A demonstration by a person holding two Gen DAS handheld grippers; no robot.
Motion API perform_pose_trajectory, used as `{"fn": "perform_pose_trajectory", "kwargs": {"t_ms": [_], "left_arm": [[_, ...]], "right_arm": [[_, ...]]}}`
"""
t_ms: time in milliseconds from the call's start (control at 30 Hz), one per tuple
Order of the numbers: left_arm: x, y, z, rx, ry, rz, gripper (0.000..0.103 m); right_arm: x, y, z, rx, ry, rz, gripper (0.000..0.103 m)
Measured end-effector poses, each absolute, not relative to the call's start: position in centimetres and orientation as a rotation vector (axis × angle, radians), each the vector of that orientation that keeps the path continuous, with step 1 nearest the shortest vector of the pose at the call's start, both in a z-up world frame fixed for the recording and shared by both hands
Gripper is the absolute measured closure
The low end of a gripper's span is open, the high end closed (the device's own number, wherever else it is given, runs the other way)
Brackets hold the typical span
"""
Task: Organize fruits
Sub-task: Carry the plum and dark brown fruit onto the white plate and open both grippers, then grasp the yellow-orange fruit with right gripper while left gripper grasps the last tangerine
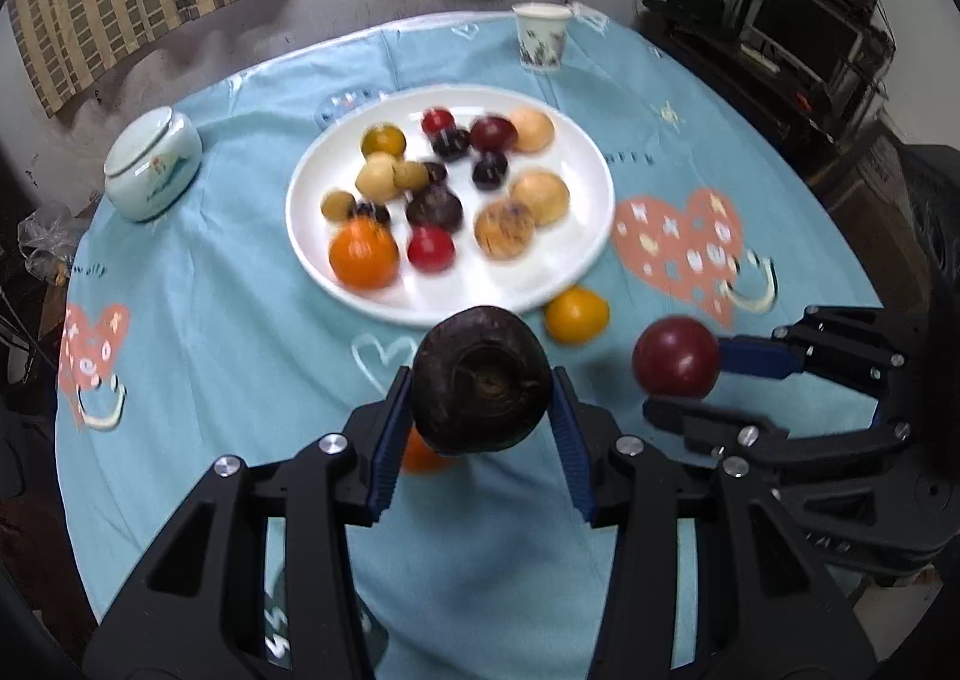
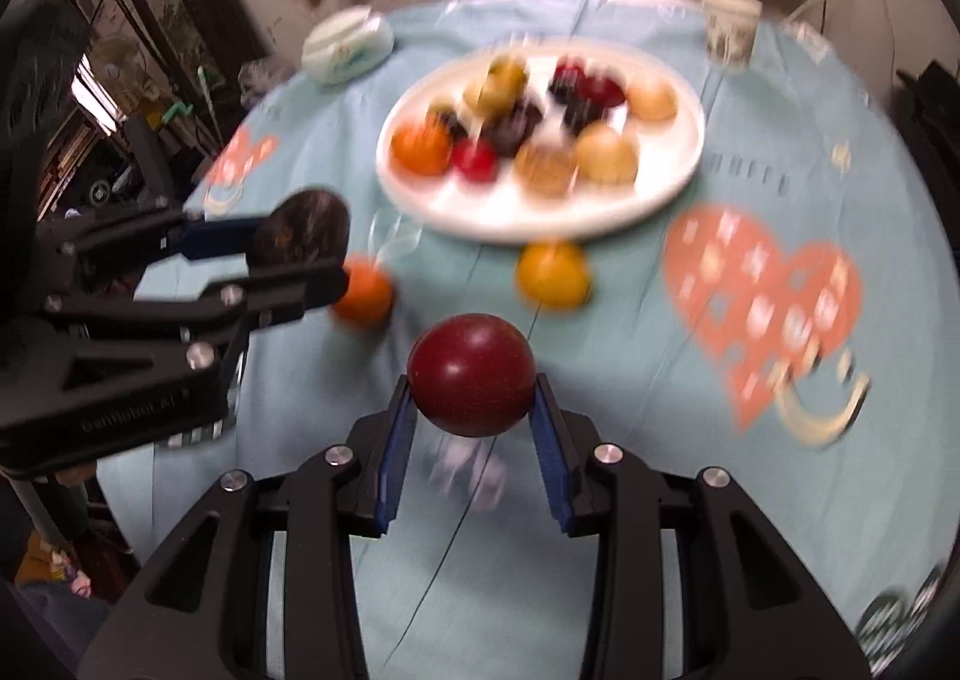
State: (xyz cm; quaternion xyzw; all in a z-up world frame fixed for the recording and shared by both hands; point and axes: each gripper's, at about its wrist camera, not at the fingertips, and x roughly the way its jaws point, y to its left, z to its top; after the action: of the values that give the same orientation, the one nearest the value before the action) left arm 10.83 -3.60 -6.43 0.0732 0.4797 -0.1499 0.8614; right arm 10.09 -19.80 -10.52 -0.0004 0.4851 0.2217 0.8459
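My left gripper [image 1: 480,386] is shut on a dark brown round fruit [image 1: 480,374], held above the blue tablecloth. My right gripper [image 2: 474,380] is shut on a dark red plum [image 2: 471,374]; the left wrist view shows that plum [image 1: 675,356] at the right, level with the brown fruit. Ahead lies a white plate [image 1: 540,278] holding several fruits: oranges, red and dark plums, tan round ones. A yellow-orange fruit [image 1: 576,314] rests on the cloth at the plate's near rim. An orange fruit [image 2: 363,290] lies on the cloth under the left gripper [image 2: 306,248].
A pale lidded ceramic jar [image 1: 153,164] stands left of the plate. A patterned paper cup [image 1: 540,38] stands near the table's far edge. The round table [image 1: 210,320] wears a blue cloth with pink hearts. Dark furniture stands at the right, curtains behind.
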Motion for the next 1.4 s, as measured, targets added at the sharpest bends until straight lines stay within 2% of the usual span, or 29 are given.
{"fn": "perform_pose_trajectory", "kwargs": {"t_ms": [167,367,400,533,600,667,867,1000,1167,1400], "left_arm": [[16.8,-3.7,-6.0,0.111,0.983,-0.250,0.058],[22.5,-4.4,-8.2,0.104,1.014,-0.174,0.058],[23.3,-4.4,-8.7,0.112,1.014,-0.160,0.056],[24.3,-3.5,-8.9,0.105,0.998,-0.134,0.039],[24.2,-3.0,-8.4,0.114,0.972,-0.134,0.036],[24.0,-2.5,-7.9,0.118,0.960,-0.126,0.035],[20.3,0.1,-5.1,0.073,0.888,-0.139,0.035],[15.8,1.4,-5.0,0.061,0.888,-0.157,0.035],[10.0,1.4,-7.9,0.071,0.980,-0.191,0.033],[6.3,1.8,-10.9,0.051,1.077,-0.187,0.033]], "right_arm": [[16.6,-20.3,-8.3,-0.009,0.924,0.413,0.065],[23.7,-20.0,-9.8,0.001,0.939,0.362,0.063],[24.6,-19.8,-9.9,-0.004,0.938,0.359,0.063],[26.6,-19.6,-10.4,-0.017,0.953,0.358,0.060],[27.0,-19.8,-10.0,-0.016,0.939,0.358,0.058],[27.0,-20.4,-9.2,0.006,0.921,0.360,0.048],[23.4,-22.0,-6.8,0.017,0.868,0.375,0.048],[18.3,-22.7,-8.4,-0.009,0.904,0.382,0.048],[13.6,-21.6,-12.9,-0.035,1.012,0.386,0.048],[14.0,-19.3,-15.7,-0.091,1.045,0.374,0.048]]}}
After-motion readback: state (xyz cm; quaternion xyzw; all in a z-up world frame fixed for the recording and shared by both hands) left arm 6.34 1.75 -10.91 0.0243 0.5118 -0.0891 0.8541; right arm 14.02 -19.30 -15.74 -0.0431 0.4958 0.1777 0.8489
